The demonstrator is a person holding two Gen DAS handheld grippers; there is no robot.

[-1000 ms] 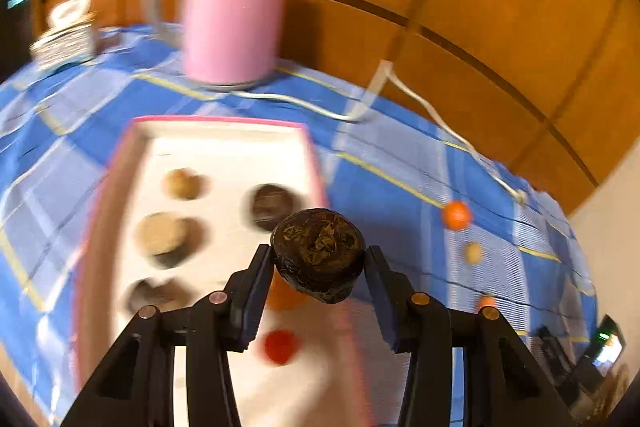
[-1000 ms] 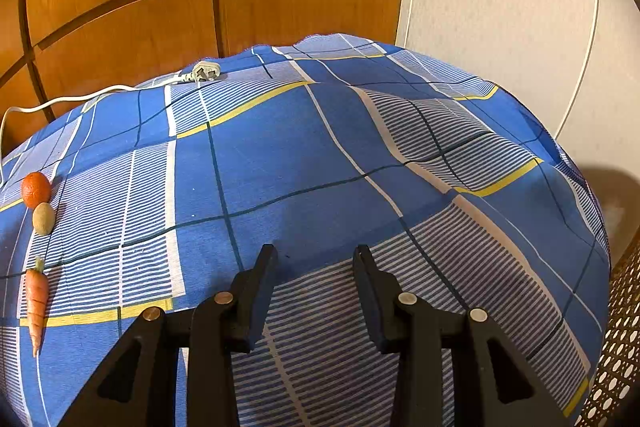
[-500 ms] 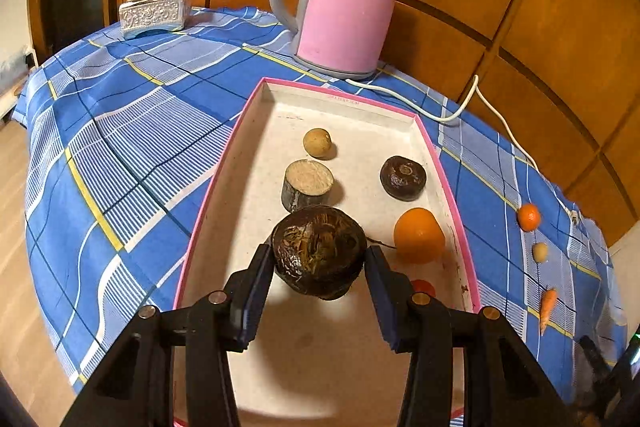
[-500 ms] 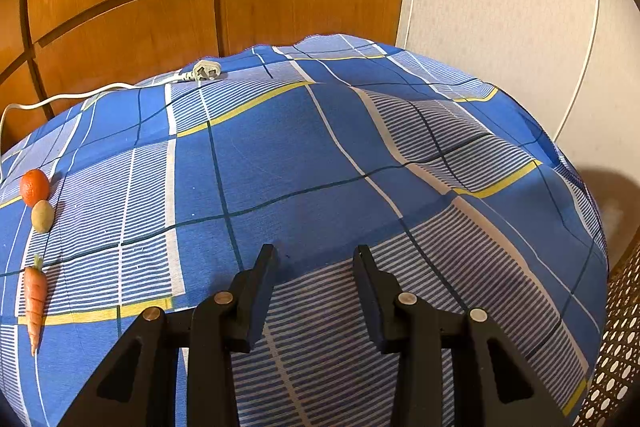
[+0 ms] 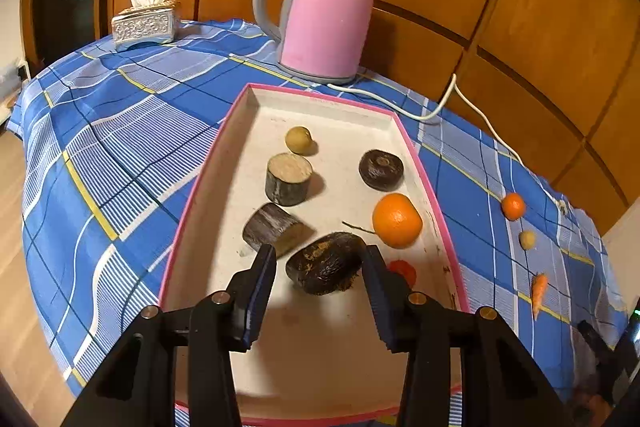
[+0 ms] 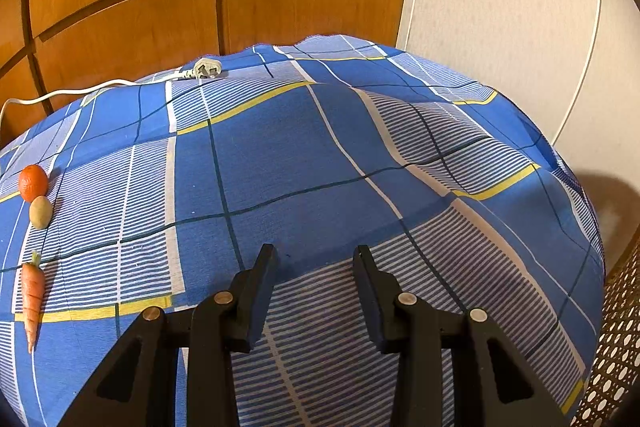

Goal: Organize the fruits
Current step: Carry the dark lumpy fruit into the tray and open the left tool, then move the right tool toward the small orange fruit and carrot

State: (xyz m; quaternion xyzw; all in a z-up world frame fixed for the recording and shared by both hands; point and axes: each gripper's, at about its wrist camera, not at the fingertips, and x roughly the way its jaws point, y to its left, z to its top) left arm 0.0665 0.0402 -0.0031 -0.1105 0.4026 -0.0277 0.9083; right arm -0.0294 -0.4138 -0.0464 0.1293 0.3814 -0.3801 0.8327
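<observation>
Left wrist view: your left gripper (image 5: 318, 269) hangs over a pink-rimmed tray (image 5: 208, 171) with its jaws narrowly parted. A dark, rough-skinned round fruit (image 5: 326, 267) lies on the tray floor between the fingers; a clear gap shows on the left side, while the right finger sits just beside it, so you cannot call it clamped. Count seven things in the tray: that dark fruit, two dark cut cylinders (image 5: 289, 179) with pale sawn faces, one upright and one lying on its side, one flat dark round piece (image 5: 381, 169), one small tan ball (image 5: 298, 139), one large glossy orange (image 5: 397, 220) and one small red piece (image 5: 405, 269) half hidden by the right finger. Three more lie on the blue checked cloth (image 5: 120, 147) to the right, well apart from the tray: a small orange fruit (image 5: 513, 206), a tan ball and a carrot (image 5: 538, 293). One smooth pink kettle (image 5: 324, 11) and one embossed silver tissue box (image 5: 145, 25) stand behind.

Right wrist view: your right gripper (image 6: 316, 277) is empty, jaws narrowly parted, over bare cloth. One white plug (image 6: 207, 70) lies at the far edge; the same three loose pieces line the left side.
</observation>
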